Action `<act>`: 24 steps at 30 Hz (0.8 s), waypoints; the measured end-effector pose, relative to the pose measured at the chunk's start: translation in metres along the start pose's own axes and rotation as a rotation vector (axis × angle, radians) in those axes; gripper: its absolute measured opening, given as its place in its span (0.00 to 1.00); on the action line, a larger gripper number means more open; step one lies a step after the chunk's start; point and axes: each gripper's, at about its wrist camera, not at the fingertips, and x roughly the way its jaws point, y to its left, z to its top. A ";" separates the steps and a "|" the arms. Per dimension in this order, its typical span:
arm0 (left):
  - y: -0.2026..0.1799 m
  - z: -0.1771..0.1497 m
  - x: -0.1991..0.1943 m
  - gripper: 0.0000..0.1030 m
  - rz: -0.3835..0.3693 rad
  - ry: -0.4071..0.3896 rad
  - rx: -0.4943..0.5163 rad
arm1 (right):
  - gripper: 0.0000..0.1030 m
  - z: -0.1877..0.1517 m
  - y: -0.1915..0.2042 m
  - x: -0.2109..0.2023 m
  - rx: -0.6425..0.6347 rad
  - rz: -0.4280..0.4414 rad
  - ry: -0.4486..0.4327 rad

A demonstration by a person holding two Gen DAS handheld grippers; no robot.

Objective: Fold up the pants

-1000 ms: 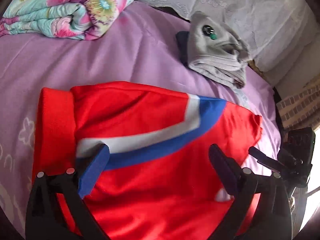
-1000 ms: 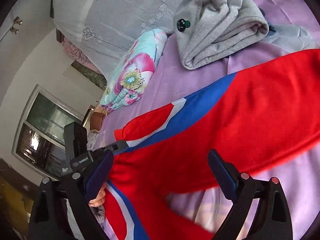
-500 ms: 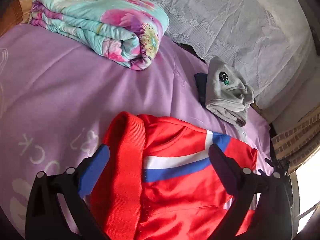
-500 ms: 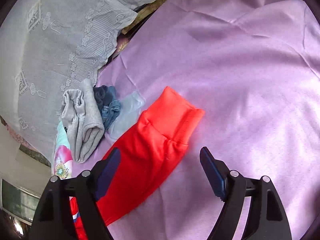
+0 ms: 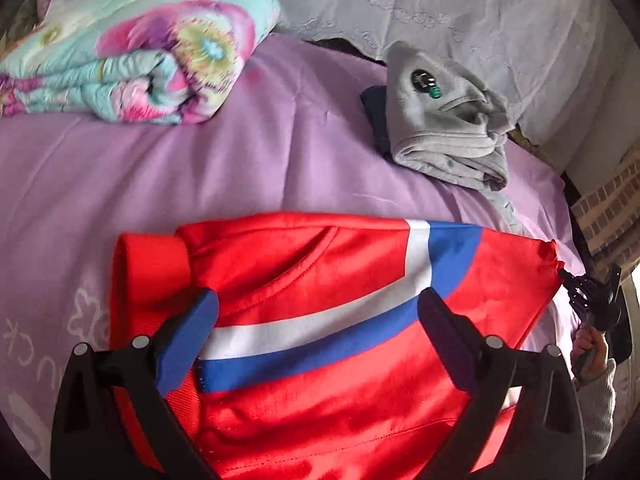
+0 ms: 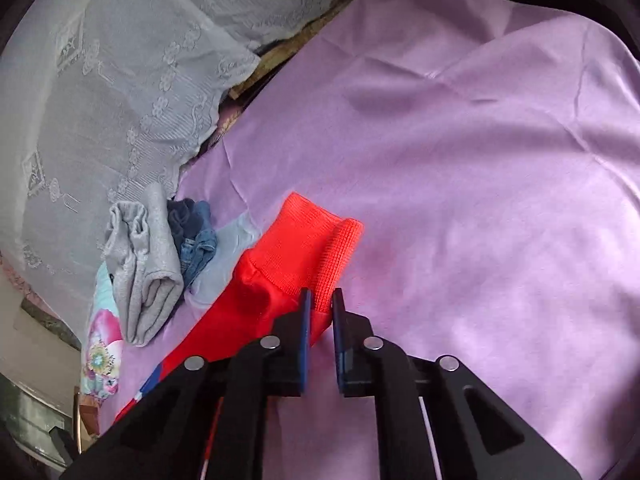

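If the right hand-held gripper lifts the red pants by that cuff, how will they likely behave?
Probably floppy: the red pants lie creased and draped on the purple sheet, so the leg should trail. The ribbed cuff looks thick, so the right hand-held gripper, shut on it, likely holds without slipping.

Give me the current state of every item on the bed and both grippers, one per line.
Red pants: partly folded on the purple sheet, ribbed cuff pinched.
Right gripper: shut on the cuff.
Left gripper: open, over the pants.
Grey garment: folded, beside the pillow.
Denim piece: bunched next to the grey garment.
Floral quilt: rolled up.
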 end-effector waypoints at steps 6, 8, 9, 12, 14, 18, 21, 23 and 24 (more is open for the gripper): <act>-0.020 0.015 0.051 0.93 0.102 0.068 0.051 | 0.11 0.001 -0.037 -0.007 0.035 -0.129 0.034; -0.017 0.013 0.047 0.87 0.111 0.077 0.064 | 0.12 0.004 -0.029 -0.026 0.019 -0.218 -0.047; -0.015 0.012 0.036 0.87 0.082 0.064 0.065 | 0.13 0.005 -0.024 -0.037 0.010 -0.233 -0.086; -0.004 0.014 0.002 0.87 -0.020 0.027 0.037 | 0.14 0.000 0.023 -0.046 -0.098 -0.137 -0.100; 0.006 0.015 -0.008 0.89 -0.033 0.006 0.018 | 0.16 -0.015 0.074 -0.024 -0.219 -0.008 -0.005; 0.028 0.007 0.010 0.89 -0.102 0.033 -0.056 | 0.34 -0.070 0.166 0.044 -0.352 0.211 0.212; 0.014 0.006 0.011 0.89 -0.175 0.020 -0.004 | 0.35 -0.123 0.226 0.099 -0.387 0.341 0.390; -0.004 0.004 0.010 0.90 -0.283 0.020 0.056 | 0.35 -0.158 0.260 0.127 -0.417 0.398 0.495; -0.015 0.001 0.015 0.90 -0.293 0.040 0.106 | 0.36 -0.175 0.275 0.140 -0.442 0.424 0.548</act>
